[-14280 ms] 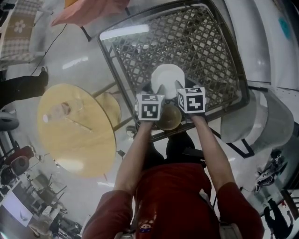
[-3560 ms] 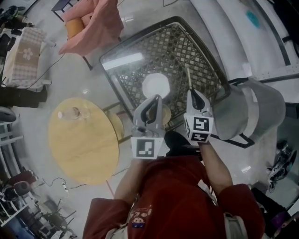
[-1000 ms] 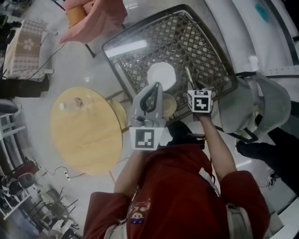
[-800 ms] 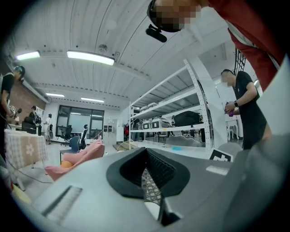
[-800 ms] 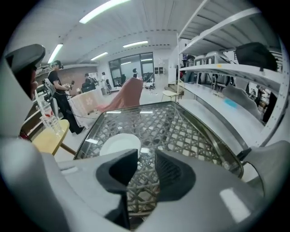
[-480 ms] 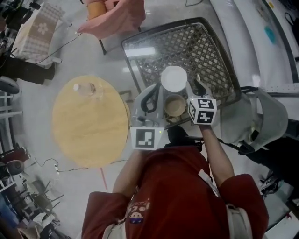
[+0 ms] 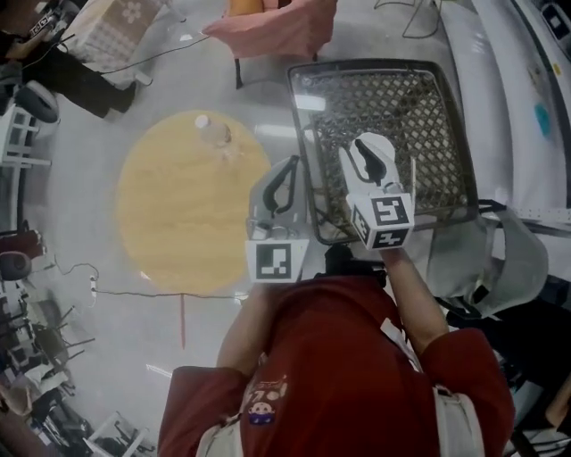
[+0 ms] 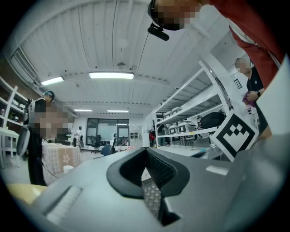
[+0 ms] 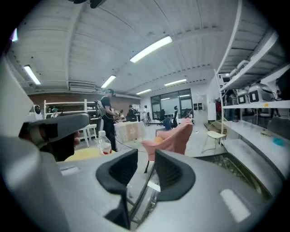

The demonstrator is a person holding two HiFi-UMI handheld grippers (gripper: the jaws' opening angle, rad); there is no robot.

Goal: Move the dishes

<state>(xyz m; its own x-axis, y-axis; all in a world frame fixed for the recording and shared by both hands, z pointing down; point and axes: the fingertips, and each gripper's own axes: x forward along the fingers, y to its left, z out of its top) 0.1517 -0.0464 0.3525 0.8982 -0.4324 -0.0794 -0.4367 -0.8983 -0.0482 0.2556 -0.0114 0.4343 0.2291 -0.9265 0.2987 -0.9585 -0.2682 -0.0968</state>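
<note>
My right gripper (image 7: 364, 145) hangs over the near part of the mesh-topped glass table (image 7: 419, 98). It covers the spot where the dishes lay, so I cannot make out the white plate or the tan bowl. Its jaws (image 9: 146, 159) stand a narrow gap apart with nothing between them. The left gripper (image 7: 290, 166) is held at the table's left rim, tips together and empty (image 8: 147, 153). Both gripper views look level across the room and show no dish.
A round wooden table (image 7: 178, 223) stands to the left with a plastic bottle (image 7: 214, 134) on its far side. A pink-draped chair (image 7: 281, 27) is beyond the mesh table. A grey chair (image 7: 508, 259) stands at the right. People stand far off in the room.
The head view has swung right, so both tables sit further right in frame. The right gripper has moved forward over the plate and bowl, which showed half a second ago and are now covered.
</note>
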